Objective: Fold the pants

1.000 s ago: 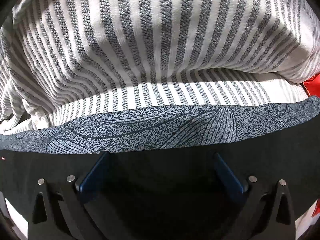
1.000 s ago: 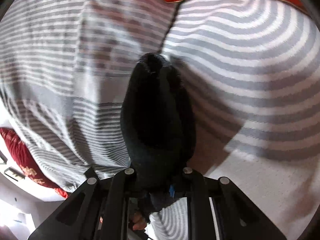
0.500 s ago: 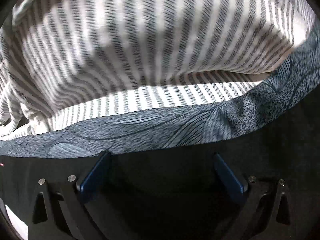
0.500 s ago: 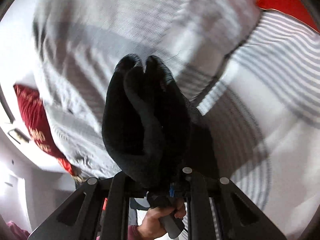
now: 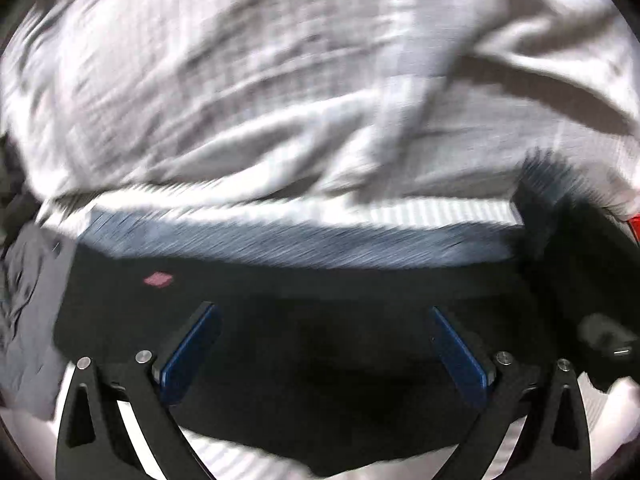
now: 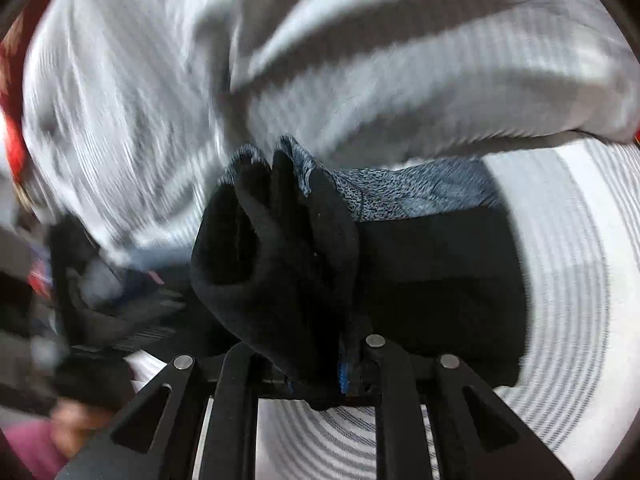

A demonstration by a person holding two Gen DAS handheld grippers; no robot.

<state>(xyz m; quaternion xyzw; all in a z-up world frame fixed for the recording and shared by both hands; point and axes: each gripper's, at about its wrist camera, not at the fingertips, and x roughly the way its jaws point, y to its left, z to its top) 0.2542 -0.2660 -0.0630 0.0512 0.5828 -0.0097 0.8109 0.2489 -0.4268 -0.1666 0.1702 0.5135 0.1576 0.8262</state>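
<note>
Grey cloth (image 5: 24, 320): lay crumpled at the far left edge of the left view, apart from the job.
Left gripper (image 5: 322, 310): its jaws stood wide, the blue pads (image 5: 188, 356) bare on their inner faces, gripping nothing that I could see.
Pants (image 5: 280, 276): black, spread across under and between those open jaws, with bedding showing at the near corners.
Waistband (image 5: 304, 240): the blue-grey patterned strip ran left to right just beyond the black cloth, as it did a second before.
Bedding (image 5: 280, 100): a second ago its stripes were sharp; now they were smeared and a different, rumpled patch lay beyond the band, so the hand had swept across the bed.
Bunch (image 6: 272, 272): a thick wad of black cloth stuck up out of the right jaws, the waistband's edge now peeking over its top.
Right gripper (image 6: 316, 380): narrow on that wad, the jaws beginning to open with the cloth between them.
Flat panel (image 6: 440, 280): to the right of the wad a broad stretch of pants now lay on the stripes; earlier only the wad showed.
Cushion (image 6: 10, 100): red, at the left rim.
Meaning: I judged one fold was being laid over and the right grip was about to let go; the wad would want smoothing.
</note>
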